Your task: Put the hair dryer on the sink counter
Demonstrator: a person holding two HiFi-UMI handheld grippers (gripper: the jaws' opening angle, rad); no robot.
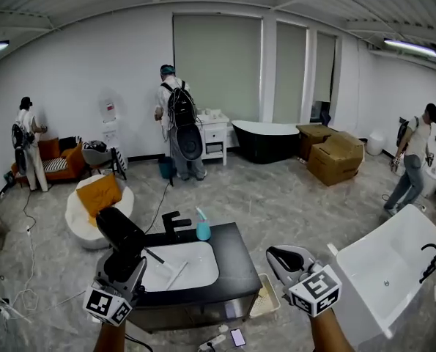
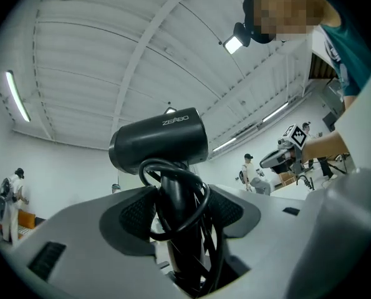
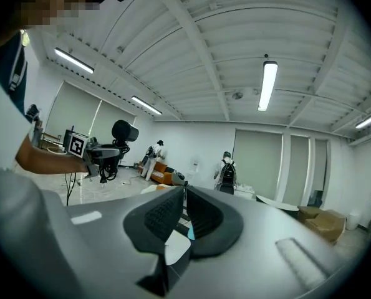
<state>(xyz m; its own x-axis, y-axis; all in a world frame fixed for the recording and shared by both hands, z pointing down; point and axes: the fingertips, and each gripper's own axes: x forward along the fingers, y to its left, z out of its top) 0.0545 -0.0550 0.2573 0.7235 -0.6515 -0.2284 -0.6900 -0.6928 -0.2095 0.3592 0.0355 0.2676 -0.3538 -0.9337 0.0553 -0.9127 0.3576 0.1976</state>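
A black hair dryer (image 1: 119,229) with its cord looped round the handle is held upright in my left gripper (image 1: 122,264), above the left end of the black sink counter (image 1: 236,255). In the left gripper view the jaws are shut on the hair dryer (image 2: 160,143) handle and cord. My right gripper (image 1: 281,258) hangs at the counter's right end, tilted up, shut and holding nothing. In the right gripper view the right gripper (image 3: 184,213) has its pads together, and the hair dryer (image 3: 124,131) shows far left.
The counter holds a white basin (image 1: 181,265), a black tap (image 1: 172,222) and a blue bottle (image 1: 203,228). A white bathtub (image 1: 390,266) stands at the right, a white round seat with an orange cushion (image 1: 100,194) at the left. Several people stand further off.
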